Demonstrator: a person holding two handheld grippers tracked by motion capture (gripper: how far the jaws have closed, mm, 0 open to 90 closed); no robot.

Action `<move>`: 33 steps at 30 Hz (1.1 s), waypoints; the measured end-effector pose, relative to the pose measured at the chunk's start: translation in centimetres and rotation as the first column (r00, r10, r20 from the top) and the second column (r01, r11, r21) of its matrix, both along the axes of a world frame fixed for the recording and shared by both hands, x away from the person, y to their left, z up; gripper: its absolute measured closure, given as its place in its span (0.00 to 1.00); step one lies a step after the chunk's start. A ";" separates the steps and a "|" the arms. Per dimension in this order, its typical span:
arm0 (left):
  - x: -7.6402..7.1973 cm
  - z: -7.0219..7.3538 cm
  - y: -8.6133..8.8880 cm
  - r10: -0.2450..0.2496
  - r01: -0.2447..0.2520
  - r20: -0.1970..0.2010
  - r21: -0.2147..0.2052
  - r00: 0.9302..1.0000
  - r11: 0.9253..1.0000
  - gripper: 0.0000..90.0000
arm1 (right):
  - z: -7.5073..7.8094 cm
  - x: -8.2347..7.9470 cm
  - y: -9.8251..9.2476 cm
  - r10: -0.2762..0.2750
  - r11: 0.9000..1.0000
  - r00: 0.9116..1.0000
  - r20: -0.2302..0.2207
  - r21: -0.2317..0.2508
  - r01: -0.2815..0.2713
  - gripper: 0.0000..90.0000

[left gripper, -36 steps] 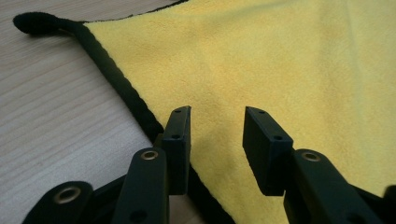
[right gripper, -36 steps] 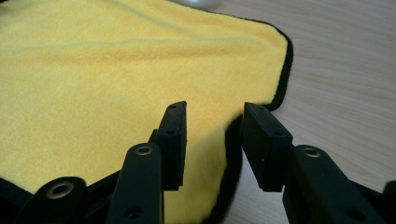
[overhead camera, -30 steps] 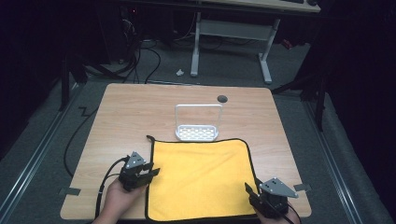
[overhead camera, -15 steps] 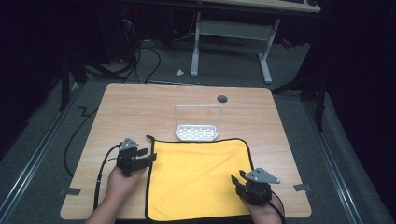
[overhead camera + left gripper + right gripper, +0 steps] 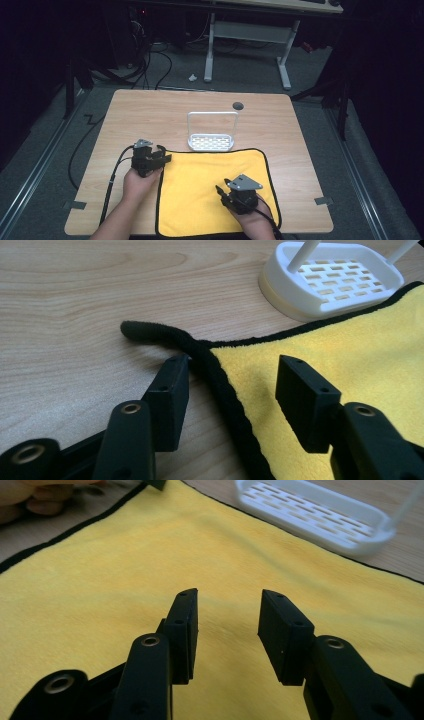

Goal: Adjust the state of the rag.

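Item: 1 yellow cloth (image 5: 212, 192) with black piping, lying flat on the near half of the wooden counter (image 5: 150, 112); its far left corner ends in a short black loop (image 5: 145, 331) resting on the bare wood. Item: 1 white slotted tray (image 5: 211, 142) with a wire hoop handle, standing just beyond the cloth's far edge, touching or nearly touching the piping. Item: left tool (image 5: 164, 154), held in the person's left hand (image 5: 140, 182) at the cloth's far left corner; its jaws have just been opening and now stand wide, 1 on the wood side and 1 above the yellow fabric, with the black edge running between them and neither pad pressing on it. Item: right tool (image 5: 220, 192), over the near right part of the cloth, jaws wide apart with only flat fabric beneath them, nothing gripped. Item: 1 small dark round fitting (image 5: 238, 105) near the counter's far edge. No brand, label or legible writing is visible on any piece.
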State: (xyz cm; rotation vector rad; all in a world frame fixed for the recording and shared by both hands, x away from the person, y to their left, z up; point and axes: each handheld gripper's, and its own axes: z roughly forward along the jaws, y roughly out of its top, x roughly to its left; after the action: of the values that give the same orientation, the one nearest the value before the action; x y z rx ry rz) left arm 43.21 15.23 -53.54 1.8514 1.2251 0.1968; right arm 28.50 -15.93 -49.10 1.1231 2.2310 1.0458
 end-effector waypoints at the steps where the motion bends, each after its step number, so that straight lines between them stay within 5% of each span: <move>1: 0.0 0.0 0.0 0.000 0.000 0.000 0.000 1.000 1.000 0.54 | -0.1 0.1 0.6 0.017 1.000 1.000 0.001 -0.002 -0.017 0.67; 13: 0.4 0.0 -0.4 -0.008 0.008 0.004 0.026 1.000 1.000 0.66 | -1.7 0.6 7.2 0.156 0.988 0.987 -0.029 -0.006 -0.156 0.65; 19: 0.6 0.3 -1.3 -0.052 0.051 0.011 0.071 0.999 0.996 0.66 | -2.0 0.8 8.5 0.183 0.983 0.983 -0.029 -0.010 -0.184 0.64; 21: 0.7 0.2 -1.3 -0.049 0.049 -0.012 0.025 0.999 0.998 0.66 | -2.0 0.8 8.6 0.183 0.983 0.983 -0.033 -0.007 -0.184 0.64; 25: 0.7 0.1 -1.5 -0.043 0.043 -0.006 0.035 0.999 0.998 0.71 | -2.0 0.9 9.1 0.192 0.981 0.981 -0.037 -0.001 -0.192 0.64; 29: 0.7 0.1 -2.0 -0.067 0.067 -0.004 0.061 0.998 0.996 0.92 | -2.0 0.9 10.1 0.215 0.977 0.976 -0.040 0.010 -0.215 0.62; 33: 0.5 -0.1 -2.1 -0.080 0.078 0.030 0.080 0.996 0.994 0.96 | -2.3 0.6 11.7 0.252 0.968 0.966 -0.058 0.021 -0.251 0.60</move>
State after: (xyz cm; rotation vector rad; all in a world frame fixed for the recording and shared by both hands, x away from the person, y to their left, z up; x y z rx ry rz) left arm 43.68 13.09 -53.62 1.9537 1.1336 0.2341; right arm 29.05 -4.26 -51.42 0.9027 2.4669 1.1401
